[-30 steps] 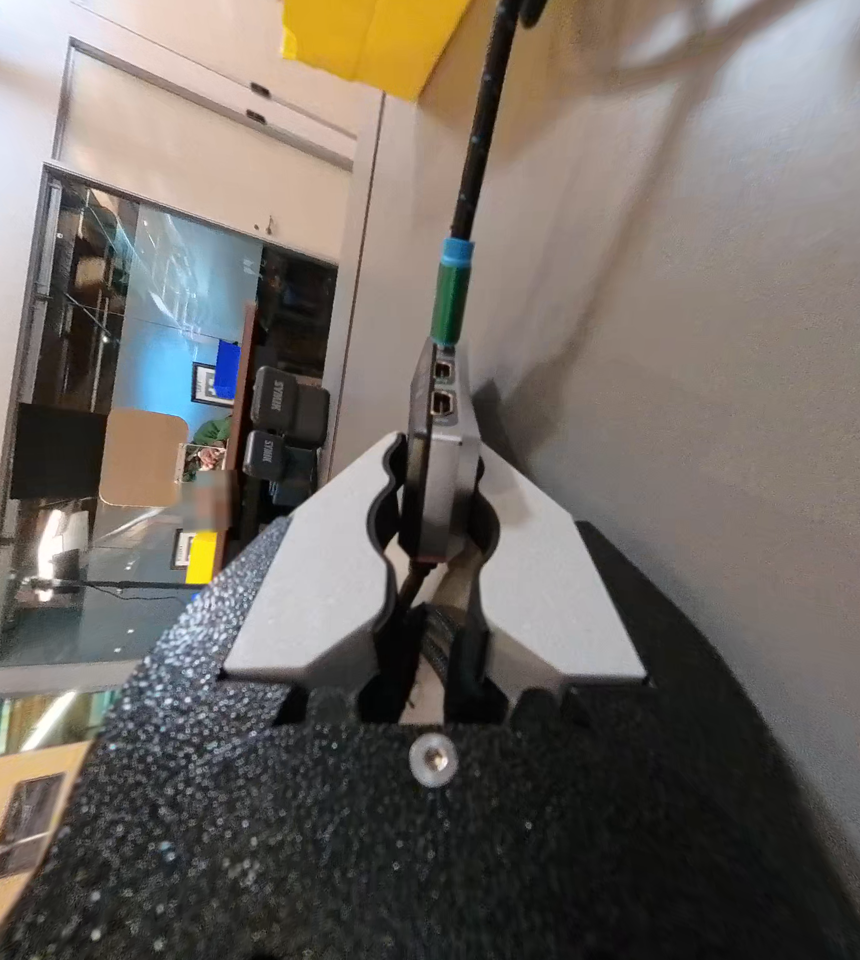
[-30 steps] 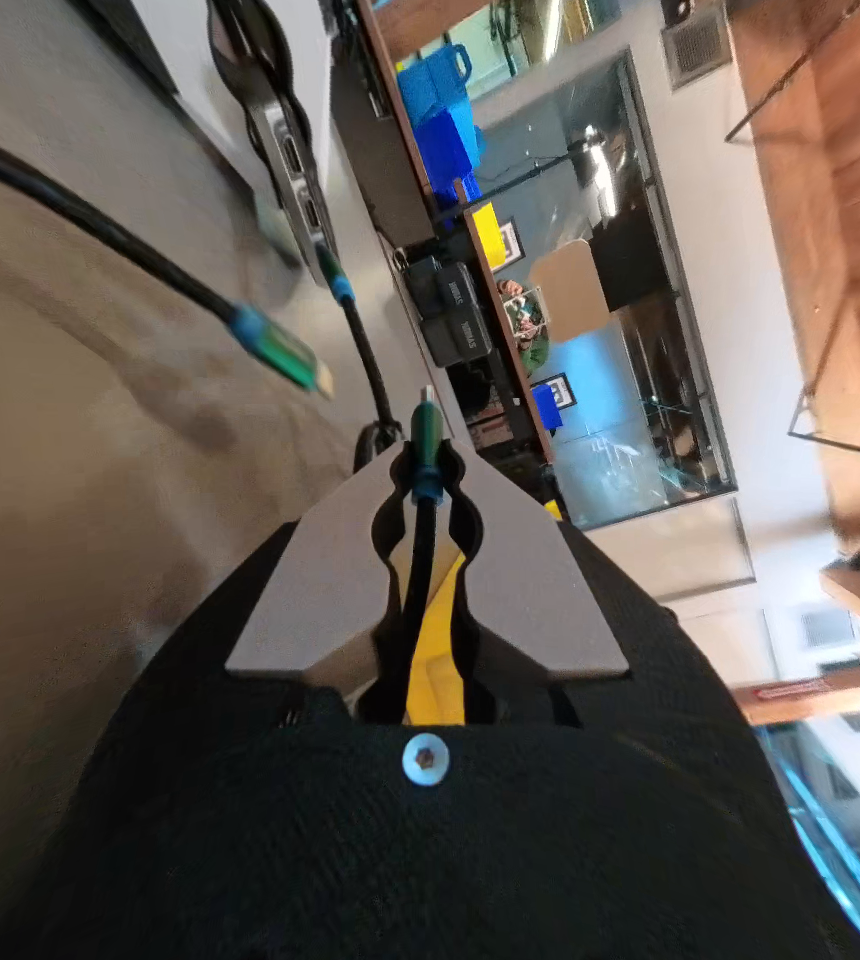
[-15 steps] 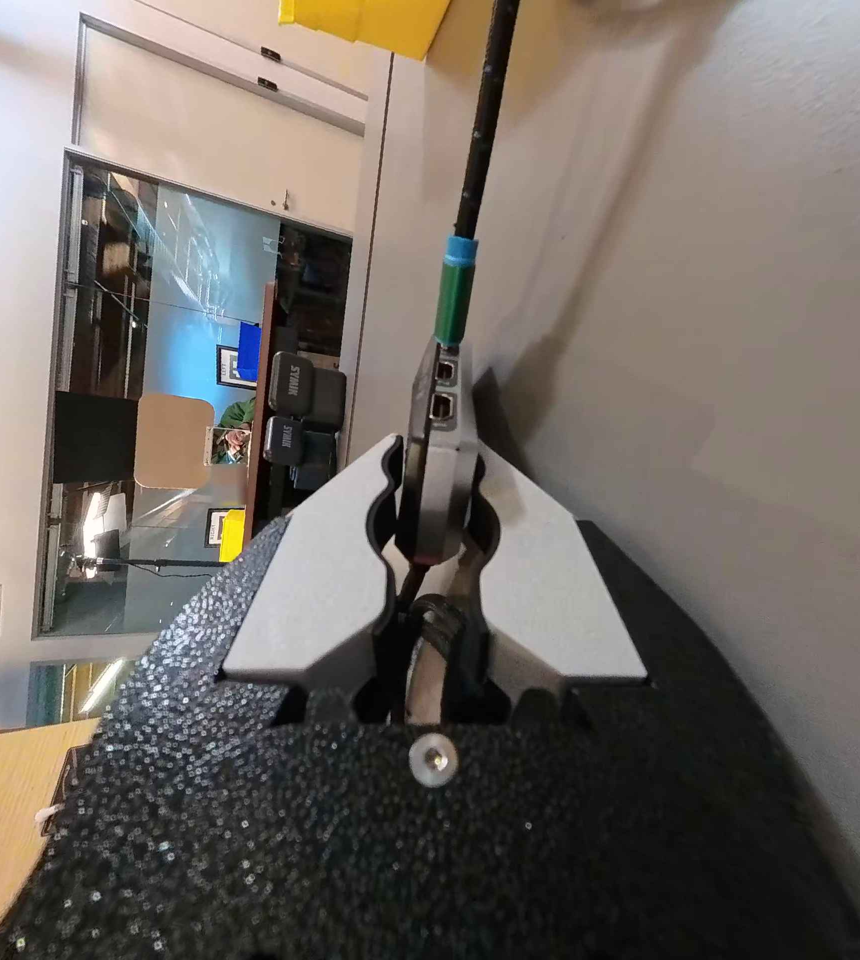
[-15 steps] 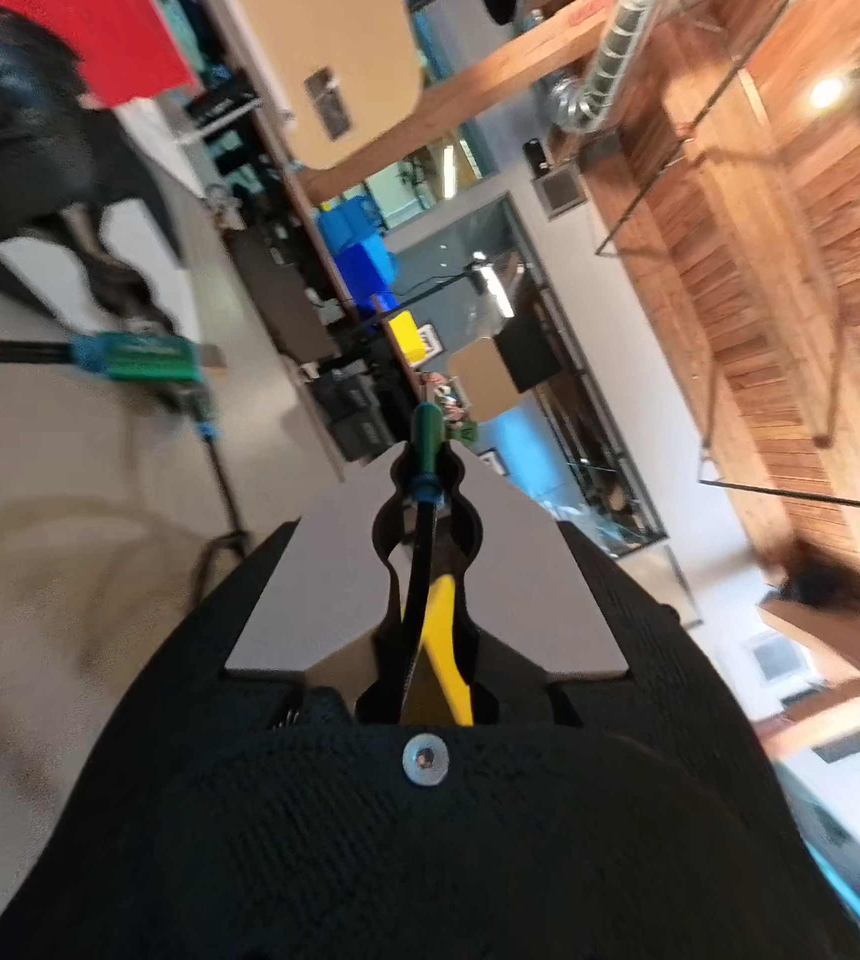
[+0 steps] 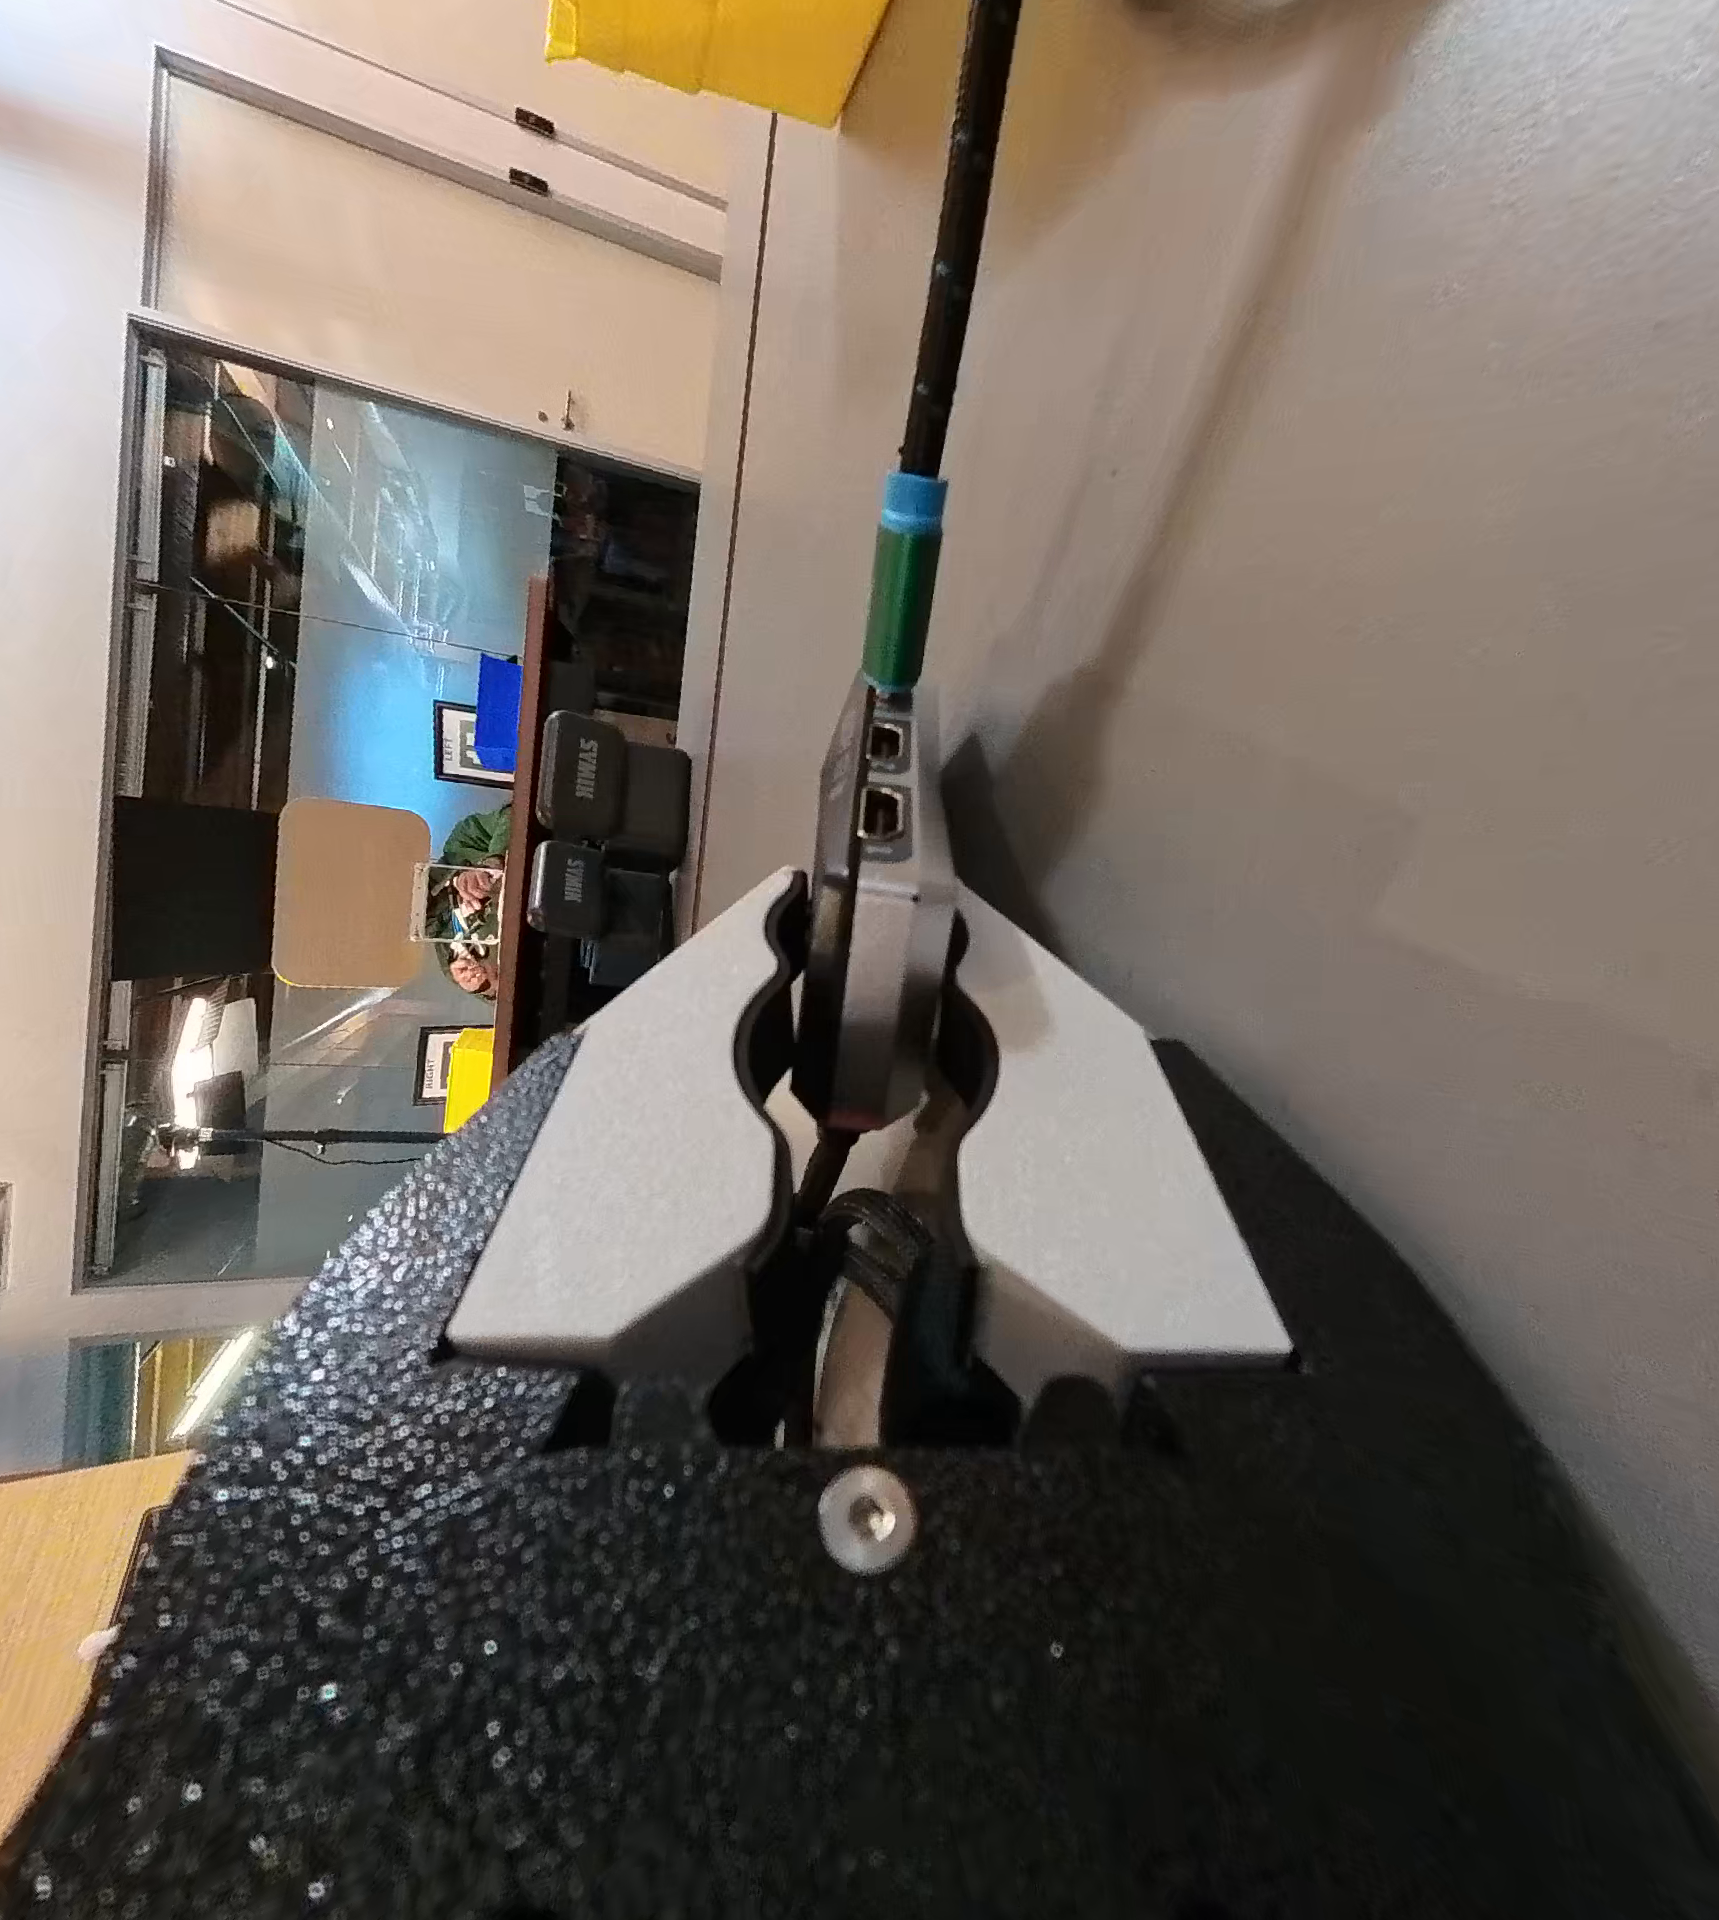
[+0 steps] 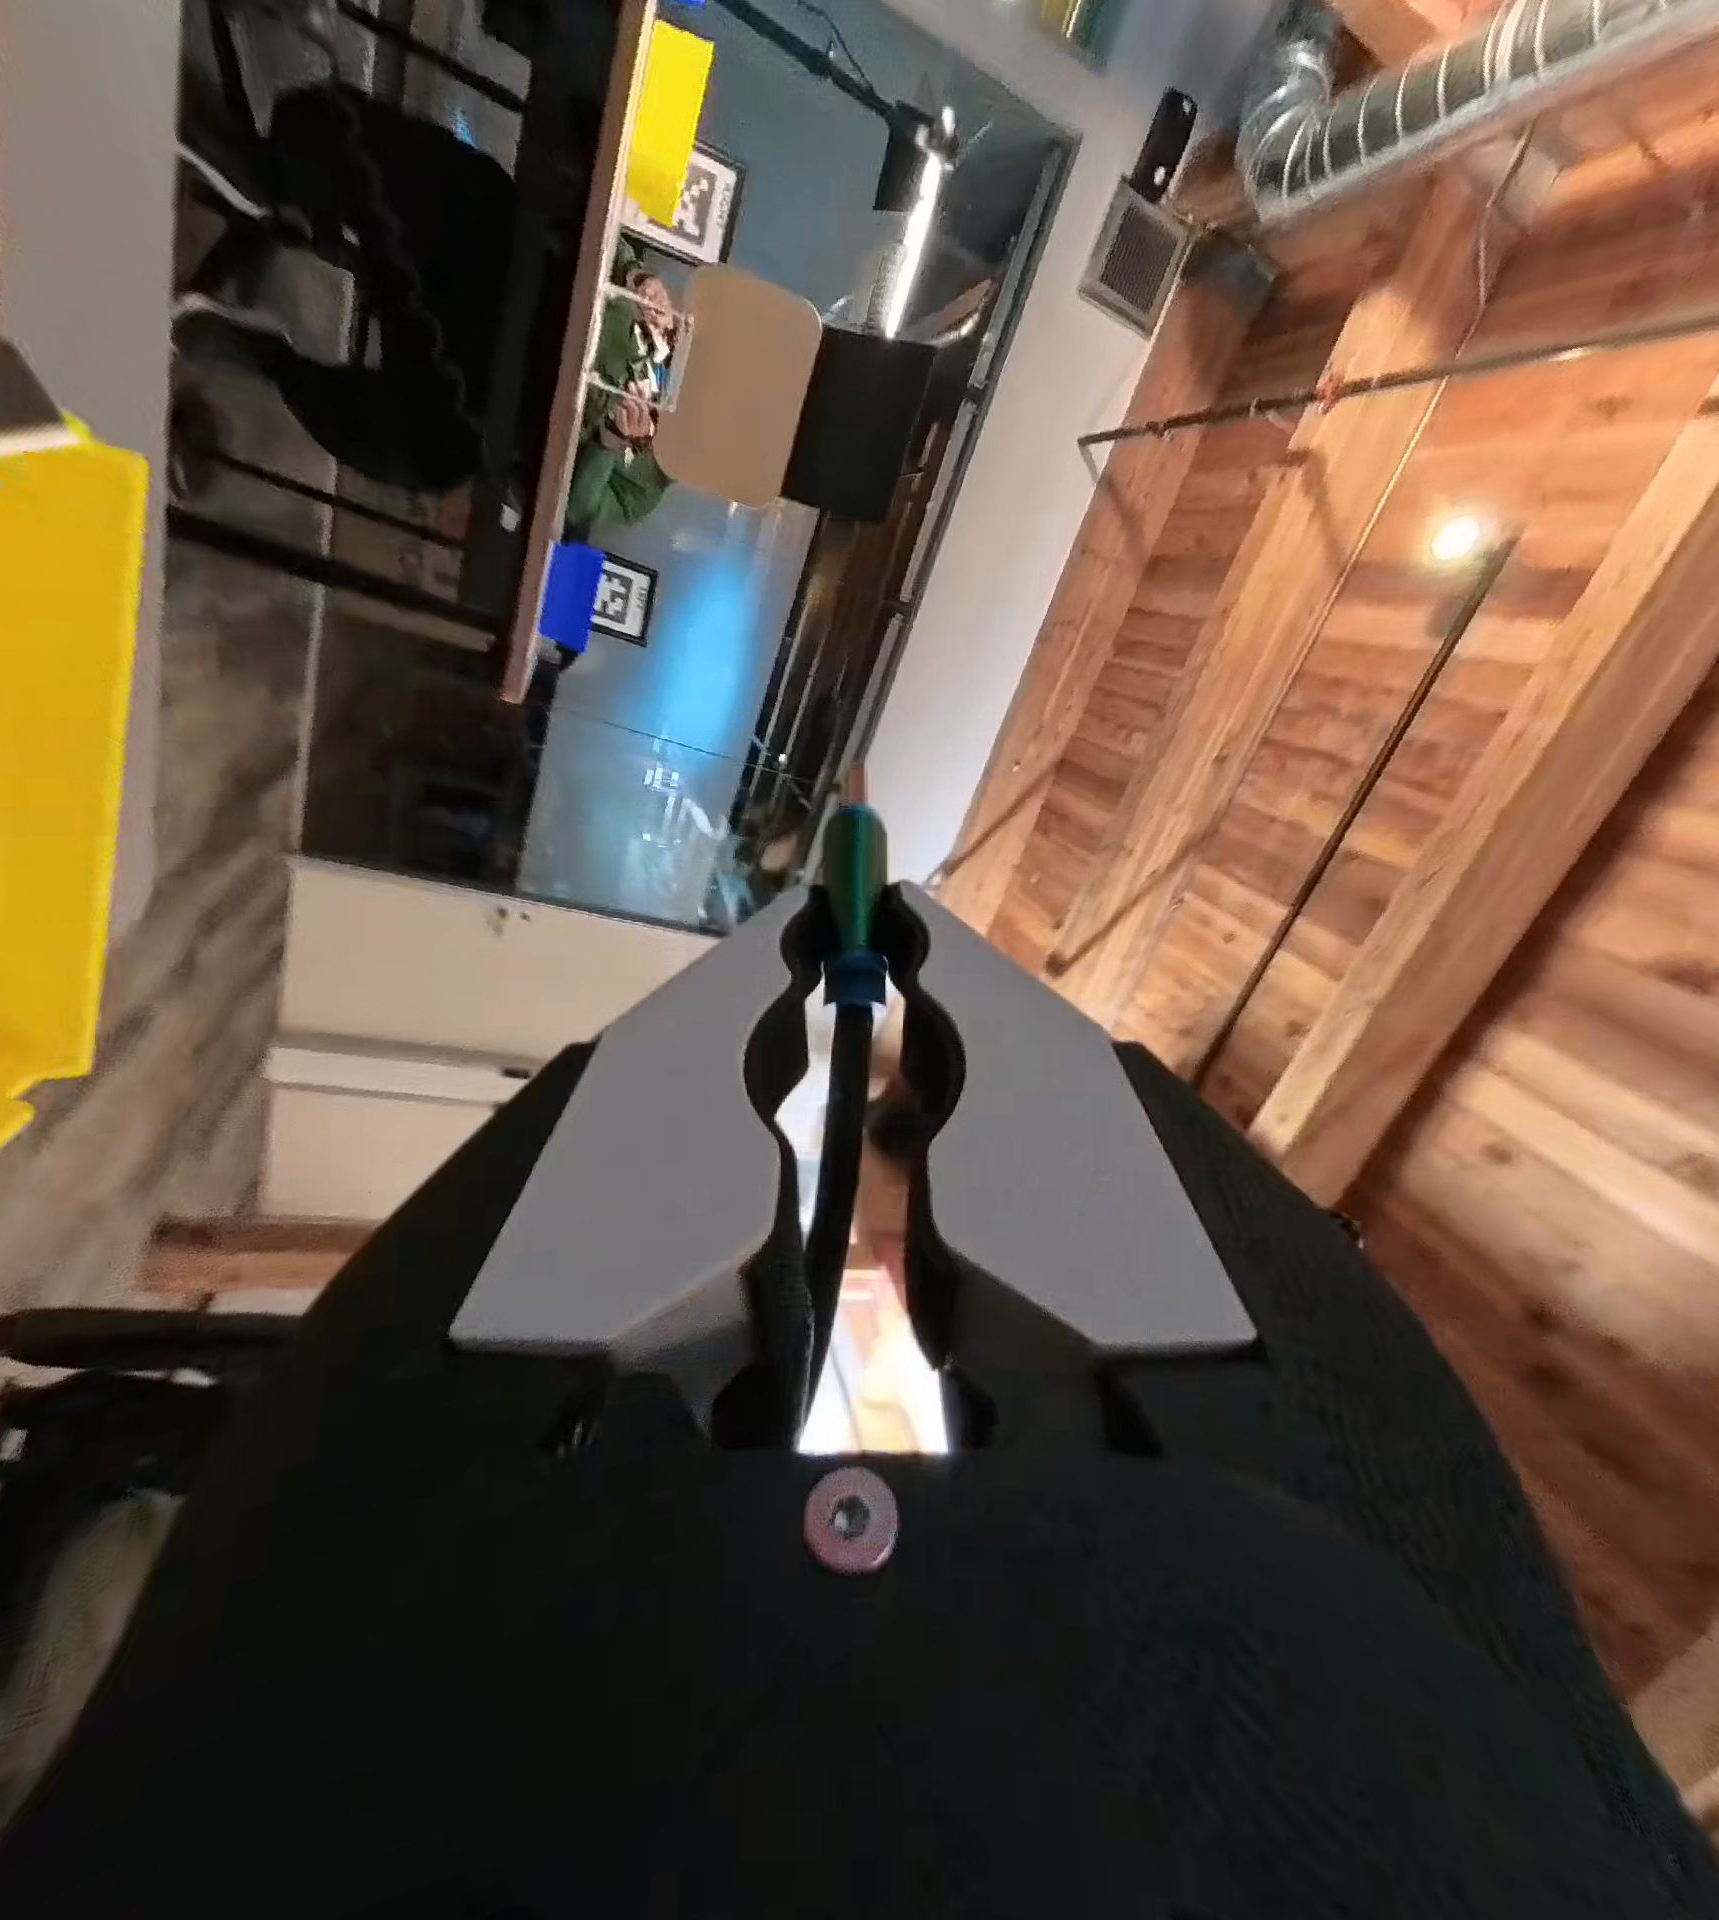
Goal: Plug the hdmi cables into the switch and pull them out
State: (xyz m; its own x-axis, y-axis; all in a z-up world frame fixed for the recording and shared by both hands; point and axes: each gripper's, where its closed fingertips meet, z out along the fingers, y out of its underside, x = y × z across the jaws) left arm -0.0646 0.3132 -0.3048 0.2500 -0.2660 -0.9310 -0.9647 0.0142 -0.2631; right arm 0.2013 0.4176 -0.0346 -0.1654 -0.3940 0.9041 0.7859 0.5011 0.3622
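Beside grey table (image 5: 1457, 727), left tongs (image 5: 870, 935) clamp the switch (image 5: 865, 935) endwise; right tongs (image 6: 860, 925) pinch a forward-pointing plug (image 6: 853, 873).

Two black cases (image 5: 614, 795) are bearing white lettering; left of the cases, a framed sign (image 5: 460, 740) is showing small print, not legible.

1. The switch (image 5: 870, 966) sits edge-on between the fingers of the left tongs (image 5: 870, 935), just beside the worktop (image 5: 1406, 727) on its right.
2. A plug (image 5: 894, 597) sits in the switch's far port; its cable (image 5: 954, 239) runs away ahead.
3. Another plug (image 6: 853, 868) juts ahead of the right tongs (image 6: 855, 914), its cable (image 6: 834, 1122) trailing back between the fingers.
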